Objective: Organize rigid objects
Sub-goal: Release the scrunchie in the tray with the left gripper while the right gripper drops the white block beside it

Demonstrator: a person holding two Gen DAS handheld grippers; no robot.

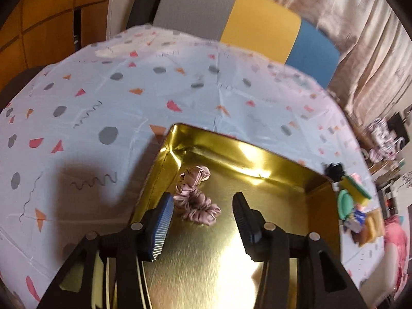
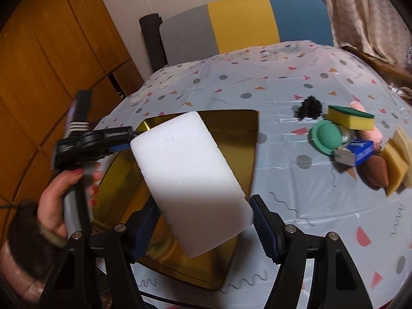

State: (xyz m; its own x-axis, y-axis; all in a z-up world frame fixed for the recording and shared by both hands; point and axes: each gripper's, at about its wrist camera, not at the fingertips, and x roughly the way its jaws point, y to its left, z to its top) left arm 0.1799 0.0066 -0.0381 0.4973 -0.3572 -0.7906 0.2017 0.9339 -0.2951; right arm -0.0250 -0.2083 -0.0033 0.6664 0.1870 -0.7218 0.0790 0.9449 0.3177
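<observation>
A gold metal tray [image 1: 257,154] lies on the patterned tablecloth; it also shows in the right wrist view [image 2: 244,134]. A pink scrunchie [image 1: 195,198] lies inside it. My left gripper [image 1: 203,221] is open and empty, hovering over the tray just short of the scrunchie. My right gripper [image 2: 203,221] is shut on a white foam block [image 2: 190,180] and holds it tilted above the tray. The left gripper and the hand holding it show in the right wrist view [image 2: 77,144] at the tray's left side.
A pile lies right of the tray: a black scrunchie [image 2: 310,106], a yellow-green sponge [image 2: 350,118], a green round object [image 2: 327,136], a blue box [image 2: 358,152], a brown makeup sponge [image 2: 376,172], tan sponges [image 2: 396,159]. A chair [image 2: 244,23] stands behind the table.
</observation>
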